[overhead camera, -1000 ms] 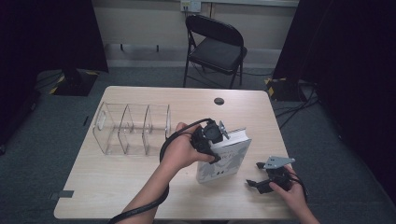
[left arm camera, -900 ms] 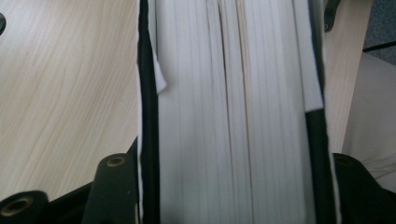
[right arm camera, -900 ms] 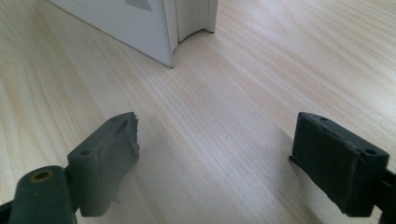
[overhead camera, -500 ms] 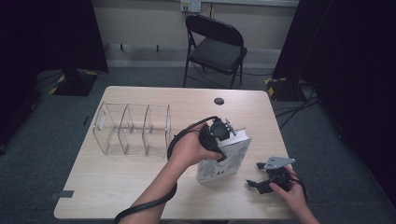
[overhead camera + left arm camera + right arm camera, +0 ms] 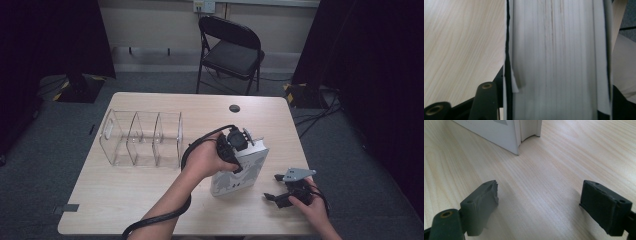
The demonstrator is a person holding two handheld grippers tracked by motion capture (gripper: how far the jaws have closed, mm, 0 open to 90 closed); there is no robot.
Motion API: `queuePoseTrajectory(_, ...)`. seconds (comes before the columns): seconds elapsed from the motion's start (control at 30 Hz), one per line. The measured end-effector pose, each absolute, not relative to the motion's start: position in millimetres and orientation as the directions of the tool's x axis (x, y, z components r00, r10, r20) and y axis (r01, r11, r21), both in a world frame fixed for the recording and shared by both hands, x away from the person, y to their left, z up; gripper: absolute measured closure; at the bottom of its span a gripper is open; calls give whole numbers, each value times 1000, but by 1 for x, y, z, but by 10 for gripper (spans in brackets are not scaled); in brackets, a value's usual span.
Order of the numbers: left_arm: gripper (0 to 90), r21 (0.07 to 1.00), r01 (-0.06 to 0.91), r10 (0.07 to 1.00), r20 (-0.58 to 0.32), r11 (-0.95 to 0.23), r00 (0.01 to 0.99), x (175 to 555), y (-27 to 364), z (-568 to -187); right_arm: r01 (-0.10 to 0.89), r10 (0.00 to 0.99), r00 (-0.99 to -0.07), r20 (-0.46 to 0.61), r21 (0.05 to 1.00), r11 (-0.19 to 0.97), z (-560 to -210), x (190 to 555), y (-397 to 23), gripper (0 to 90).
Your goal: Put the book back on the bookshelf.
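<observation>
One thick white hardback book point(image 5: 239, 170) with a grey printed cover stands upright on its lower edge on the pale wood-grain worktop point(image 5: 125, 200), right of the middle and toward the person's side. In the left gripper view its block of cream pages point(image 5: 554, 60) runs between the two black jaws, the white covers at either side lying against them. The left tool point(image 5: 235, 142) comes down on the book's top edge; its jaws have just been closing and now clamp the book across its thickness. The person's left hand point(image 5: 205, 160) wraps the tool body, and one black cable point(image 5: 165, 217) loops from it back along the forearm to the near edge.

The right tool point(image 5: 280, 192), black with a grey three-cornered plate on top, rests low over the worktop just right of the book, apart from it. Its two dark rubbery pads point(image 5: 484, 202) stand wide with only bare wood between them, and the book's lower corner point(image 5: 517, 145) lies ahead of them.

Left of the book, well apart, stands one clear plastic organiser point(image 5: 142, 137) of box shape with three compartments set side by side, all of them holding nothing. One small dark round disc point(image 5: 234, 108) sits in the worktop near its far edge. Beyond the worktop, one black folding metal chair point(image 5: 230, 50) stands on the grey carpet.
</observation>
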State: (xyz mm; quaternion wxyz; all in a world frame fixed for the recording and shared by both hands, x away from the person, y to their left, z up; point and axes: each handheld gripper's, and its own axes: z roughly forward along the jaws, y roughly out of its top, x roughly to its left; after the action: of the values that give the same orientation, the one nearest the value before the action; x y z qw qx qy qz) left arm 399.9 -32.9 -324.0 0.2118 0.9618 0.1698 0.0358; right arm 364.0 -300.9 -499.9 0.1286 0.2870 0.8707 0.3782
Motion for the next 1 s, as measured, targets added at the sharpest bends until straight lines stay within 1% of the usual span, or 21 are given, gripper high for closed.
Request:
queuePoseTrajectory(0.03, 507, 415, 325, 354, -9, -850, 935, 398, -33, -323, 403, 597, -802, -7, 732, 549, -500, 364, -301, 135)
queuePoseTrajectory(0.13, 517, 413, 338, 373, 3, -846, 928, 395, -35, -323, 404, 596, -803, -5, 732, 549, -500, 364, -301, 135)
queuePoseTrajectory(0.17, 520, 406, 357, 388, -6, -841, 922, 394, -36, -322, 403, 597, -802, -6, 732, 549, -500, 364, -301, 135)
queuePoseTrajectory(0.2, 522, 396, 346, 380, 9, -850, 925, 393, -36, -321, 403, 596, -803, -5, 732, 550, -500, 364, -301, 135)
queuePoseTrajectory(0.3, 528, 387, 364, 399, 9, -847, 917, 392, -37, -320, 402, 594, -804, -5, 733, 549, -500, 364, -301, 136)
queuePoseTrajectory(0.37, 530, 394, 393, 426, -3, -831, 905, 391, -35, -321, 402, 595, -804, -5, 732, 550, -500, 364, -301, 135)
queuePoseTrajectory(0.43, 530, 393, 390, 421, -9, -833, 907, 392, -33, -321, 401, 593, -805, -4, 733, 549, -500, 364, -301, 135)
queuePoseTrajectory(0.57, 531, 376, 428, 452, -28, -822, 892, 393, -32, -318, 400, 591, -806, -4, 733, 550, -500, 364, -301, 135)
queuePoseTrajectory(0.73, 531, 345, 440, 463, -18, -829, 886, 390, -30, -313, 399, 590, -808, -1, 735, 548, -500, 364, -301, 135)
queuePoseTrajectory(0.83, 531, 351, 465, 487, -31, -813, 873, 390, -25, -312, 398, 588, -809, -2, 735, 549, -500, 364, -301, 135)
queuePoseTrajectory(1.0, 530, 346, 463, 487, -19, -816, 873, 387, -17, -314, 398, 587, -810, 0, 735, 549, -500, 364, -301, 135)
